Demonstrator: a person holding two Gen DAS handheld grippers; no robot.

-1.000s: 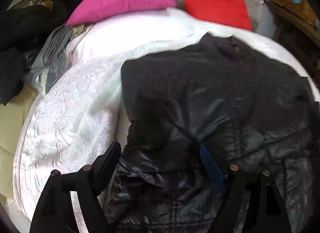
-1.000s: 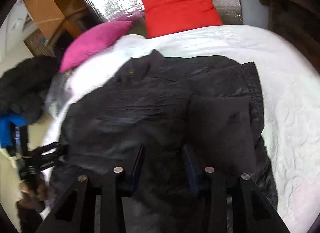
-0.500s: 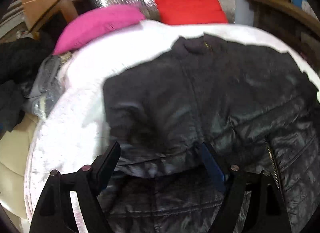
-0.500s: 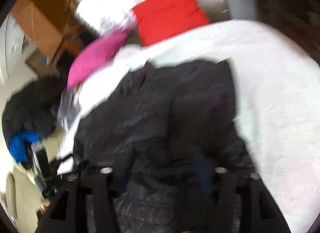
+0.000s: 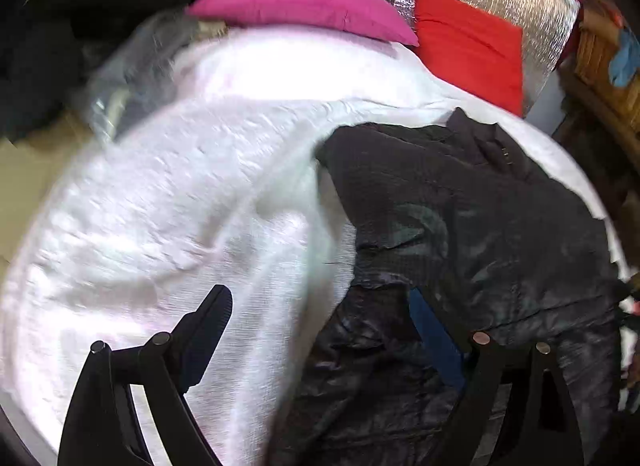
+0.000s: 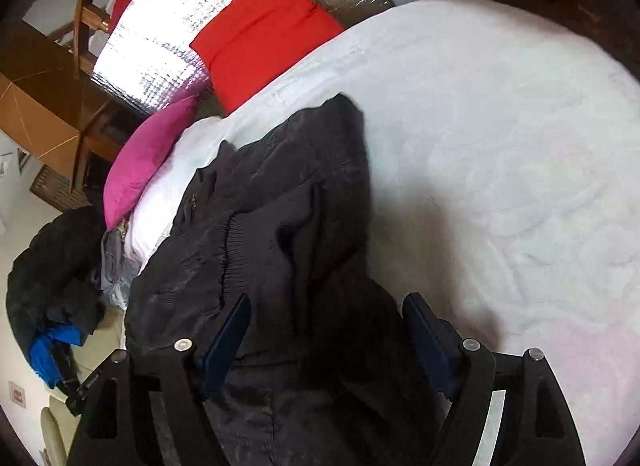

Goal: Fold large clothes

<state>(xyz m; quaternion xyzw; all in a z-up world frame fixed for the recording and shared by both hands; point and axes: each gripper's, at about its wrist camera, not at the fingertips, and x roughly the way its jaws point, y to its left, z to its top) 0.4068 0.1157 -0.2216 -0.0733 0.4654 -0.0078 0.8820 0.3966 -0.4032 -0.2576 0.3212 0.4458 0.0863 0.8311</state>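
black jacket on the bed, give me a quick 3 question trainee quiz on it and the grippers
1. True or false: the black jacket lies on the white bedcover.
2. Which cushion lies nearer the jacket's collar: A) pink cushion B) red cushion?
3. Fill in: the right gripper has jacket fabric between its jaws, and they are ____.

Key: 1 true. 2 A. 3 opening; the pads are not pressing the fabric. The left gripper is opening too, straddling the jacket's edge.
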